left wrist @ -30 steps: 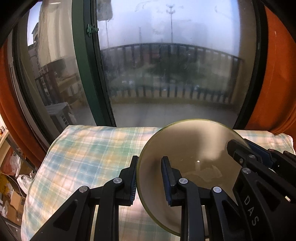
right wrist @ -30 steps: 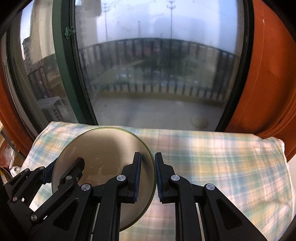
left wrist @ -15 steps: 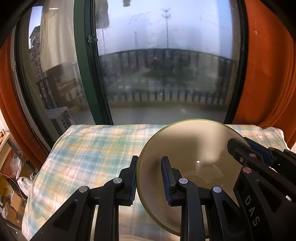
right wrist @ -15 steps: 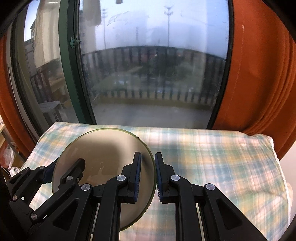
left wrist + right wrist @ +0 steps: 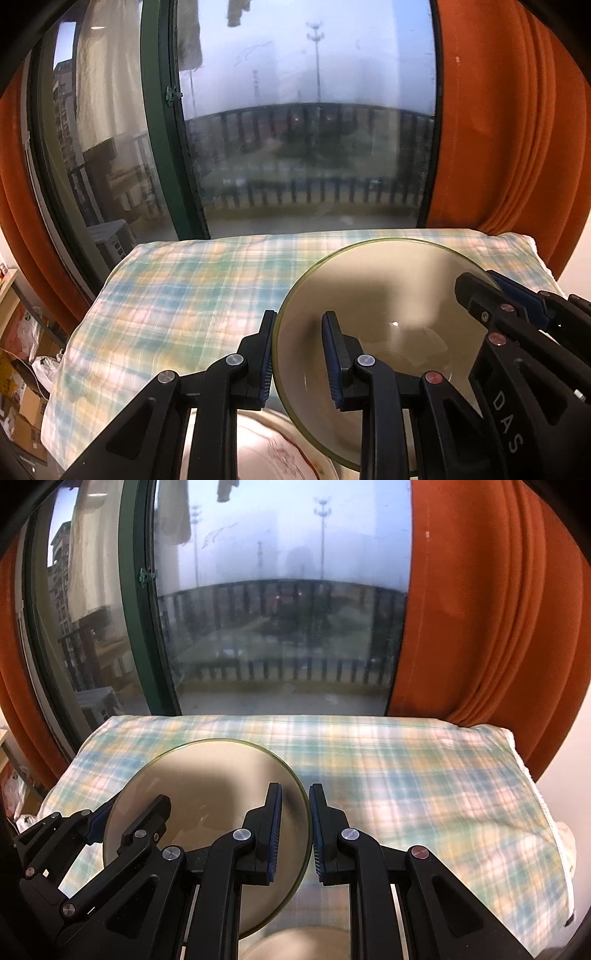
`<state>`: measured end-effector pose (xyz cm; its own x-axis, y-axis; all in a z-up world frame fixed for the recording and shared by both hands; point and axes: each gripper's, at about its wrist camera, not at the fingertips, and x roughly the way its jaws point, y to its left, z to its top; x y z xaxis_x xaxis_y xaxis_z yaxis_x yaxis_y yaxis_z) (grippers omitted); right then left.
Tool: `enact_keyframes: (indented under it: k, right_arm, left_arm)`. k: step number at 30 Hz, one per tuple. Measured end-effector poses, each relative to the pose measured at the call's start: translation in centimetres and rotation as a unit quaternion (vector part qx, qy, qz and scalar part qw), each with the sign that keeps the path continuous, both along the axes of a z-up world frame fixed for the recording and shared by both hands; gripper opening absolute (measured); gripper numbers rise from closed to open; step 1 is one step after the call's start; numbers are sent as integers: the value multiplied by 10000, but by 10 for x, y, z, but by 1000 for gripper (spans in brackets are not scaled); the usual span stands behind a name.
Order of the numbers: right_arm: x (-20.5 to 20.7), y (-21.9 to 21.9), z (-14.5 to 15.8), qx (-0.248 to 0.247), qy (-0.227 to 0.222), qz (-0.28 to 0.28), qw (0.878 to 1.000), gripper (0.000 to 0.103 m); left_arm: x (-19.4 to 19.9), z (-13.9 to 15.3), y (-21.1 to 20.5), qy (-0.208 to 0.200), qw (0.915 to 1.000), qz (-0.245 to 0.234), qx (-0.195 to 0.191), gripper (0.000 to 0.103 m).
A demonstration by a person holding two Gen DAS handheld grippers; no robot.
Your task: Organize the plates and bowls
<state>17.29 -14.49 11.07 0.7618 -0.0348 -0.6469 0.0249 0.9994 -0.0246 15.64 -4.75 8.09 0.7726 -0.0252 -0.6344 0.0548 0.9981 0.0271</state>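
Note:
A brownish glass plate with a green rim is held in the air between both grippers. My left gripper is shut on its left edge, one finger on each face. My right gripper is shut on its right edge; the plate also shows in the right wrist view. Each gripper shows in the other's view, the right one at the plate's far side and the left one at its far side. Below, a pale dish with a reddish pattern shows at the bottom; a pale dish rim shows too.
A table with a plaid green, yellow and white cloth stretches ahead, up to a large window with a green frame. Orange curtains hang at both sides. Boxes and bags lie on the floor at the left.
Both grippers with the plate have risen and pulled back. More of the window and cloth shows, and a pale dish has come into view beneath.

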Motion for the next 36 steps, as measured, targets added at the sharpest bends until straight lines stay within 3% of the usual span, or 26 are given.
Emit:
enact_keyframes:
  k: [19,36]
  right_arm:
    - [-81,-31,-14,114,-107,-183,9997,18]
    - [-104,-55,-46,245,172,-372,9989,18]
  left_arm:
    - [-60,-22,-26,58,9992,-390,-93,23]
    - [-79,-54,-49,366,9972,-644,-75,23]
